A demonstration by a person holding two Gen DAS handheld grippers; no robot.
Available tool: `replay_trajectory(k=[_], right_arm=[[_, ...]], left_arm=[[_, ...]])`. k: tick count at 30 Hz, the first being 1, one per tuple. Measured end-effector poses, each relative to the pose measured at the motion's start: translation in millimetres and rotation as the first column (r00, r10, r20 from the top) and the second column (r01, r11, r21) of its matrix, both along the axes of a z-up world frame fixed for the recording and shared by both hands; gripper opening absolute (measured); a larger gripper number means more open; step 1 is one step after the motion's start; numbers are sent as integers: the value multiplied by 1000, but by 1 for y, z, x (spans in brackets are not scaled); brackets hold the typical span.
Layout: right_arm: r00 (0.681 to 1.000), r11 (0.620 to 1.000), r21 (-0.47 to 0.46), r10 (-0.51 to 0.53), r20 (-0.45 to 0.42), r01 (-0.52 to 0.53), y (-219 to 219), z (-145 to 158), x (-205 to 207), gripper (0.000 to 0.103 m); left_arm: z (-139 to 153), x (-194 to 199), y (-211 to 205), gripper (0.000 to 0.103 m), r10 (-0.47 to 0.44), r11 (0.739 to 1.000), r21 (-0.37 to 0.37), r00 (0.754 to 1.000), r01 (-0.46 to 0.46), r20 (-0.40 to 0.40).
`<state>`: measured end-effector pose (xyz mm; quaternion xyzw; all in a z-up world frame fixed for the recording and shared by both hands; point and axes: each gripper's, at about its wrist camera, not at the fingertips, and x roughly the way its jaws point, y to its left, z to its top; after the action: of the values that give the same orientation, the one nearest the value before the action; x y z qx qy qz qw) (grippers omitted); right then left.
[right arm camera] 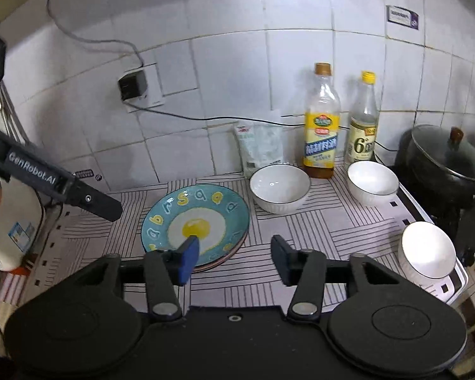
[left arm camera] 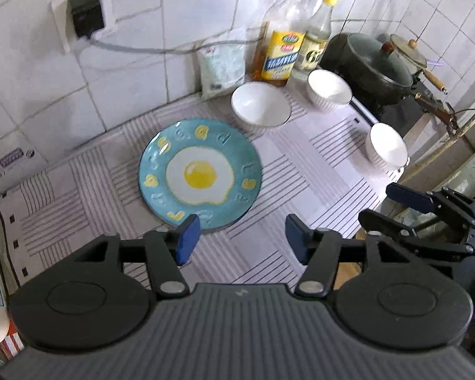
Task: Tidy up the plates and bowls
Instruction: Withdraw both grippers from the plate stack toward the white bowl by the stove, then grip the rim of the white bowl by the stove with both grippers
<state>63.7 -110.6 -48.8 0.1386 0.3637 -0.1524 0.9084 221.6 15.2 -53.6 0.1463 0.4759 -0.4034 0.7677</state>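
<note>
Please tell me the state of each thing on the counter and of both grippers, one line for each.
Egg plate: flat, on top of a plate stack.
Middle bowl: upright, empty.
Back bowl: upright, empty.
Edge bowl: upright, empty, near the counter edge.
Oil bottle: upright, capped.
Vinegar bottle: upright, capped.
Pot: lid on.
Left hand-held gripper: open, empty.
Right hand-held gripper: open, empty.

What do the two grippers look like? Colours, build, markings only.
Both identical: black plastic bodies, ribbed top, two round housings, silver pivot pins. Left gripper has blue rectangular finger pads. Right gripper matches; the left's side reads "GenRobot.AI" in white. No cables or sleeves visible.
</note>
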Motion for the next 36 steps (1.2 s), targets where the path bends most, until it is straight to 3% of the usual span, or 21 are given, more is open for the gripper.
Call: replay_trajectory(k=[3, 13, 19, 26, 29, 33, 36], right_arm=[[1000, 1000, -18, 3, 6, -3, -16, 7, -10, 68], [1000, 999, -37, 8, -12, -8, -87, 15, -53, 71], [998, 998, -55, -29, -50, 26, -140, -5, -76, 91], [990, 998, -44, -57, -126, 52, -199, -54, -95, 92], [989, 999, -13, -35, -147, 34, -222, -84, -100, 92], [991, 1000, 11, 13, -130, -12, -243, -134, -107, 92], [993, 1000, -4, 13, -121, -14, -253, -164, -110, 91]], left_arm=[[9, -11, -17, 67, 7, 1000, -15, 1000, -6, 18], [7, -43, -89, 80, -7, 1000, 14, 1000, 6, 5], [-6, -60, -137, 92, -11, 998, 62, 1000, 12, -7], [-29, -72, -192, 98, 24, 995, 102, 999, -22, -21], [-48, -72, -219, 98, 69, 990, 128, 996, -61, -64], [-78, -75, -252, 98, 107, 990, 111, 984, -91, -139], [-100, -81, -276, 98, 86, 993, 96, 986, -73, -143]])
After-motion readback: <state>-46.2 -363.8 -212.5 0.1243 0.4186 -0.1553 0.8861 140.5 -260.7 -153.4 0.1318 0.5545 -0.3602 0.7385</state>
